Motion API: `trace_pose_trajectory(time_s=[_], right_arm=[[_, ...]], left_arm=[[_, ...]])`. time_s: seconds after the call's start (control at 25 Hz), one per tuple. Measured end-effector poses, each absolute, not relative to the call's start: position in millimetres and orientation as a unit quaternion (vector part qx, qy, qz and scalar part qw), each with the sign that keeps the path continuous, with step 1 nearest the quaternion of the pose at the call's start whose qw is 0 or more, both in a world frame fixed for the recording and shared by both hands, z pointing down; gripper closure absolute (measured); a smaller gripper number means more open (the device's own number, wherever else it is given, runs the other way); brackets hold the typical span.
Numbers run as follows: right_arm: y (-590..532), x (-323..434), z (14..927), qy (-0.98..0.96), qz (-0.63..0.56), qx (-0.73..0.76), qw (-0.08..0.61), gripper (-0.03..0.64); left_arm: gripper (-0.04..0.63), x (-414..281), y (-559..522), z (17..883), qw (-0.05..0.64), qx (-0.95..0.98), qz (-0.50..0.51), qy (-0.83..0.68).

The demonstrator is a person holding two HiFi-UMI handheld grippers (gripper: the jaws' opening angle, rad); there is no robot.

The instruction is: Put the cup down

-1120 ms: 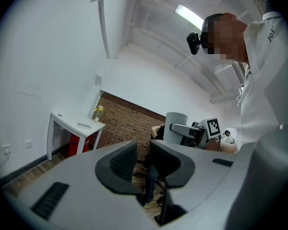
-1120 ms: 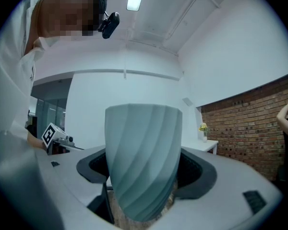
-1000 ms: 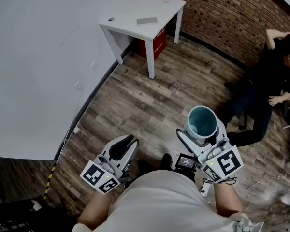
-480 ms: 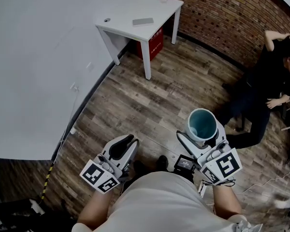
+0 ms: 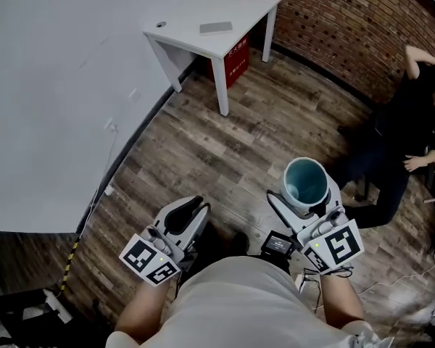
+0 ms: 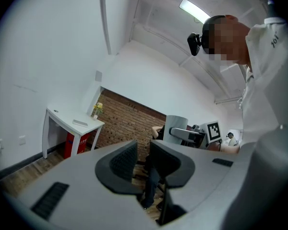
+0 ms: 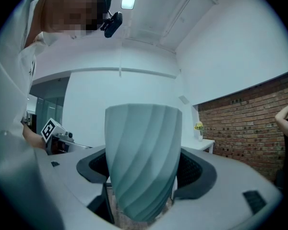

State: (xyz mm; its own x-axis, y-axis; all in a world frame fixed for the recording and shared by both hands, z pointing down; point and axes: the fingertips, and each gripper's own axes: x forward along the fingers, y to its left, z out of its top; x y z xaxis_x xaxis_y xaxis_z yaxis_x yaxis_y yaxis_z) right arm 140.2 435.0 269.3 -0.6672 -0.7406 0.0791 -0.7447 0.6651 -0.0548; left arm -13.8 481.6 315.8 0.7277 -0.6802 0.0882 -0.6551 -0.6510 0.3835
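**Cup aloft, nothing set down yet**

In the head view the wooden floor [image 5: 225, 151] filled the middle of the room. A white wall ran from 9 to 11 o'clock and a brick wall [image 5: 348, 27] curved from 1 to 2 o'clock. A white table [image 5: 217, 38] stood at 12 o'clock, well apart from both grippers, with a flat grey thing [image 5: 216, 27] on its top. A seated person [image 5: 406, 136] was at 3 o'clock.

The left gripper [image 5: 185, 212] sat at 7 o'clock, close to the holder's body. In its own view its pads stood a narrow slit apart with nothing between them.

The right gripper [image 5: 304, 201] sat at 4 o'clock. Its jaws were clamped on the lower sides of the cup [image 5: 305, 183], a pale ribbed cup held upright and mouth-up with a teal inside. The right gripper view showed the cup [image 7: 143, 162] filling the gap between the two pads, with only floor below it.

As a judgement, the task was in its carrying stage. The grip looked sound, but no surface lay under the cup. What remained was to reach a surface, probably the table at 12 o'clock, lower the cup onto it and open the jaws.
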Motion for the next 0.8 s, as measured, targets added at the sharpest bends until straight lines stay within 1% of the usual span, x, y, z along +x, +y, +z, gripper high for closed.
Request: trace_pose_trajectory(time_s=[0.24,0.52,0.8], right_arm=[[391,125,276,-0.910,0.025,0.413,0.025,0.242],[308,98,288,-0.896,0.035,0.441,0.033,0.242],[219,58,284,-0.888,0.049,0.456,0.033,0.242]], left_arm=[[0.511,-27,431,322,0.196,0.912,-0.027,-0.359],[0.512,-52,339,331,0.201,0.923,-0.025,-0.327],[0.511,-94,247,328,0.210,0.926,-0.017,-0.313]])
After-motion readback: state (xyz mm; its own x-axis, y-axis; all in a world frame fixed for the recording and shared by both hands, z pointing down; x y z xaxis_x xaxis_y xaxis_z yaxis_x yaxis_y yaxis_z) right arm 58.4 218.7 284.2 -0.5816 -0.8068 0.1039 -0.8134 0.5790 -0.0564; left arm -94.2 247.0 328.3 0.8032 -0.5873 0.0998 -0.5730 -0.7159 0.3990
